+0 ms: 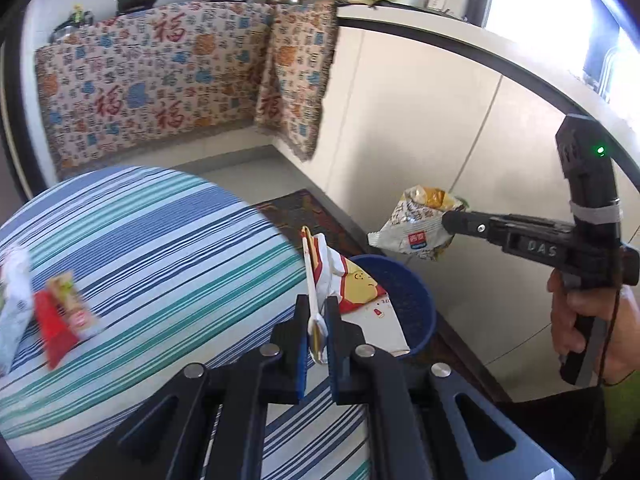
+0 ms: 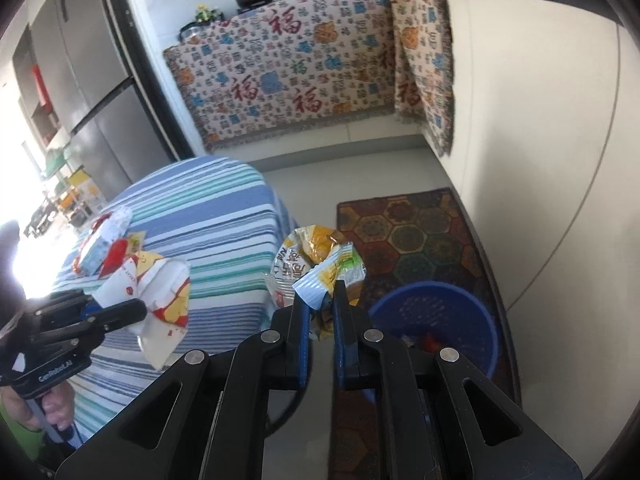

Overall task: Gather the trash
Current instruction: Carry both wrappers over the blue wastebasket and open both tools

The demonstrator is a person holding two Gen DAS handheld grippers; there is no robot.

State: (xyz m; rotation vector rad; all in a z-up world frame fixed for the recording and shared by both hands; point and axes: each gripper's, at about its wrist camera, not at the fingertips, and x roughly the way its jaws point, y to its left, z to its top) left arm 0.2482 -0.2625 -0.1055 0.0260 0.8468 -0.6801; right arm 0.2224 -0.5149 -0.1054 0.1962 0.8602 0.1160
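Each hand-held gripper pinches a wrapper near the bin.

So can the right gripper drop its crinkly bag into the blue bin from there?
Probably yes. The right gripper holds the snack bag in the air just left of the blue bin. The bin is open at the top, and nothing sits between them.

Daylight illuminates both views. The window at upper right of the left wrist view is overexposed to white; a second blown-out glare patch sits at the left edge of the right wrist view. Fisheye distortion bends the counter edge. Wrappers on the striped desk show motion blur. Corners vignette black.
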